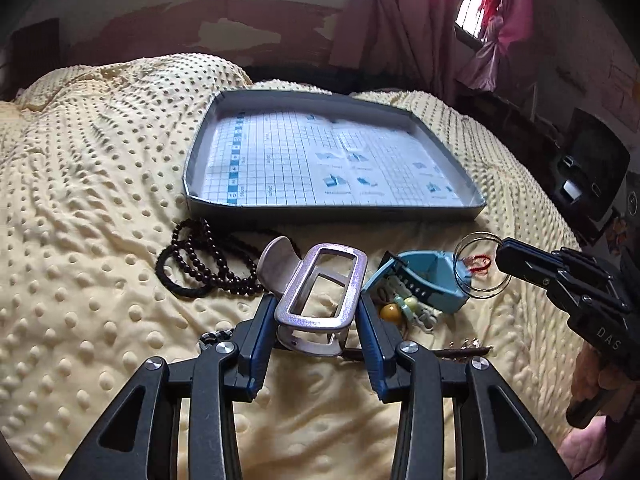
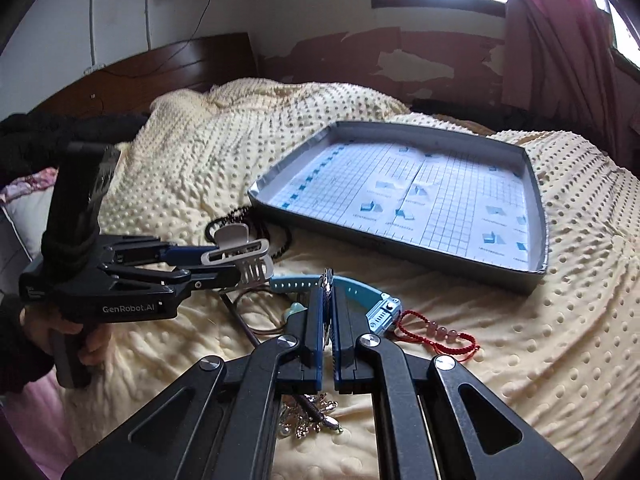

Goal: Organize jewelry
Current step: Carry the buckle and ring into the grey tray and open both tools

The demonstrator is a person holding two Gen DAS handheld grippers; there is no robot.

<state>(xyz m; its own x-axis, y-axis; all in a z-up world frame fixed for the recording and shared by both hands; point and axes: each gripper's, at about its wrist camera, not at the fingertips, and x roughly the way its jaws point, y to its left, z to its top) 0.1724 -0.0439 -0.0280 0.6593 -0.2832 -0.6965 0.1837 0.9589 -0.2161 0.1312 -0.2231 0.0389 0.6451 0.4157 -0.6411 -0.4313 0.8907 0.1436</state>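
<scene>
My left gripper [image 1: 318,310] is shut on a silver rectangular hair clip [image 1: 320,288], held just above the yellow dotted blanket. In the right wrist view the same clip [image 2: 240,258] juts from the left gripper [image 2: 226,265] at the left. My right gripper [image 2: 328,304] is shut on thin wire bangles [image 2: 328,280], seen edge-on; in the left wrist view the bangles [image 1: 480,266] hang from the right gripper [image 1: 502,255] at the right. A shallow grey tray [image 1: 332,213] lined with grid paper lies beyond both, nothing in it; its near wall [image 2: 400,249] faces the grippers.
On the blanket lie dark bead strands [image 1: 208,260], a black hair tie [image 1: 176,285], a blue watch [image 2: 360,289], a red cord bracelet with pink beads [image 2: 436,336], loose yellow and green beads [image 1: 390,312] and silver charms [image 2: 308,420]. A hand [image 2: 86,338] holds the left gripper.
</scene>
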